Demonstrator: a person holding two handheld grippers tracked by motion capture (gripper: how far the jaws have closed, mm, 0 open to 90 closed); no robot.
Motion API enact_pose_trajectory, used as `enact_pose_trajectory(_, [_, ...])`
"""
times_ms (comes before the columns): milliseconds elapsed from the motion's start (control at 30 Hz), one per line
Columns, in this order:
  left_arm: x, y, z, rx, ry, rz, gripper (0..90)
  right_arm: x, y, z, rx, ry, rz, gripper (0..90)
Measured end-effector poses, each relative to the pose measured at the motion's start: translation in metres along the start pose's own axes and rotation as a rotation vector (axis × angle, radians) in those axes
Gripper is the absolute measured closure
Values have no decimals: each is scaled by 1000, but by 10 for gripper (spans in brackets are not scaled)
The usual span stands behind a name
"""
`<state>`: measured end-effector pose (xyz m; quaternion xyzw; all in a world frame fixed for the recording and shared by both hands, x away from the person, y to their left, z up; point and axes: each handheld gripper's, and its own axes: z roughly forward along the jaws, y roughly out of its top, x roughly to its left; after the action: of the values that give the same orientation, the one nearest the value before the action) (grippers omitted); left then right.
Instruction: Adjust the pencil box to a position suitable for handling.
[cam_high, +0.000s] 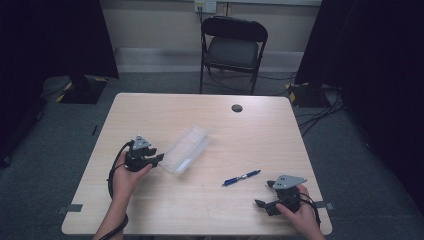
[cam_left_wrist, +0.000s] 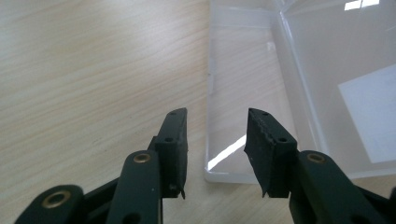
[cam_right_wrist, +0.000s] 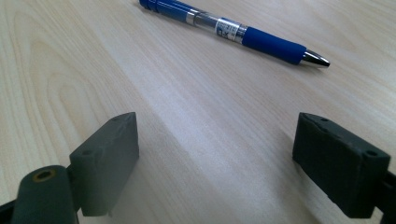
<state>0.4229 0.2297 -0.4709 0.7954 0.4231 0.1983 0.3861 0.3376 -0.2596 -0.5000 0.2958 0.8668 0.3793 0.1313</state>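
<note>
A clear plastic box (cam_high: 189, 148) lies open and slanted near the middle of the wooden table (cam_high: 165, 112). My left gripper (cam_high: 159, 160) is at its near left end. In the left gripper view the box's (cam_left_wrist: 289, 70) near corner lies between the jaws of this gripper (cam_left_wrist: 217, 114), and the pads stand apart from its walls, so the gripper is open. A blue pen (cam_high: 241, 178) lies to the right of the box. My right gripper (cam_high: 264, 194) rests near the front right edge, open wide, with the pen (cam_right_wrist: 233, 31) a little way beyond its jaws (cam_right_wrist: 217, 121).
A black folding chair (cam_high: 232, 45) stands behind the table's far edge. A round dark grommet (cam_high: 237, 108) sits in the tabletop at the back. Cables trail over the floor at the right. A white label (cam_left_wrist: 369, 112) shows through the box.
</note>
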Motion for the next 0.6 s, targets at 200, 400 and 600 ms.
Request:
enact_pose_trajectory(200, [3,-7,7,14,13,-55,607,0,0,0,0,0,0,138])
enact_pose_trajectory(400, [0,-5,17,40,16,-60,662,0,0,0,0,0,0,138])
enact_pose_trajectory(600, [-2,-6,23,73,9,-85,765,0,0,0,0,0,0,138])
